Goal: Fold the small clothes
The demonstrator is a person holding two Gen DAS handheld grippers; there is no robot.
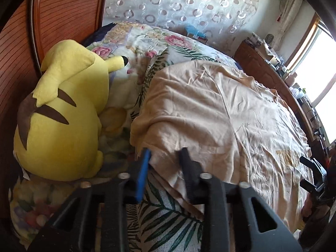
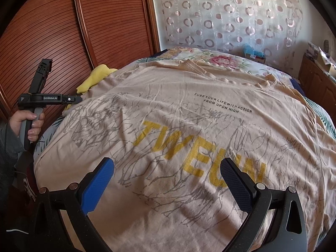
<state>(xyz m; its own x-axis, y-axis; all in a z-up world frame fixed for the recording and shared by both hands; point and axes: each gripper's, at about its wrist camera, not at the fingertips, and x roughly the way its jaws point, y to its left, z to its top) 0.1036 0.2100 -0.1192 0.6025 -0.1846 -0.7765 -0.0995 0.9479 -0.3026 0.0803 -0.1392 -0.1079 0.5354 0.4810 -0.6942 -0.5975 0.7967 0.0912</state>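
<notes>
A beige T-shirt (image 2: 178, 109) with yellow letters and grey branch print lies spread face up on the bed. In the left wrist view its sleeve (image 1: 159, 113) reaches toward my left gripper (image 1: 166, 155). The blue finger (image 1: 143, 174) stands at the sleeve's edge and the black finger (image 1: 189, 174) rests on the cloth. The jaws are narrow, with the hem lying slack between them. My right gripper (image 2: 168, 180) hovers wide open over the shirt's printed lower front, holding nothing. A hand (image 2: 31, 124) holds the left gripper's handle at the shirt's left side.
A big yellow plush toy (image 1: 63, 115) lies left of the sleeve against the wooden wardrobe (image 1: 63, 10). The bed has a leaf-and-flower cover (image 1: 168, 220). A wooden dresser (image 1: 262, 67) with clutter lines the right side under a bright window.
</notes>
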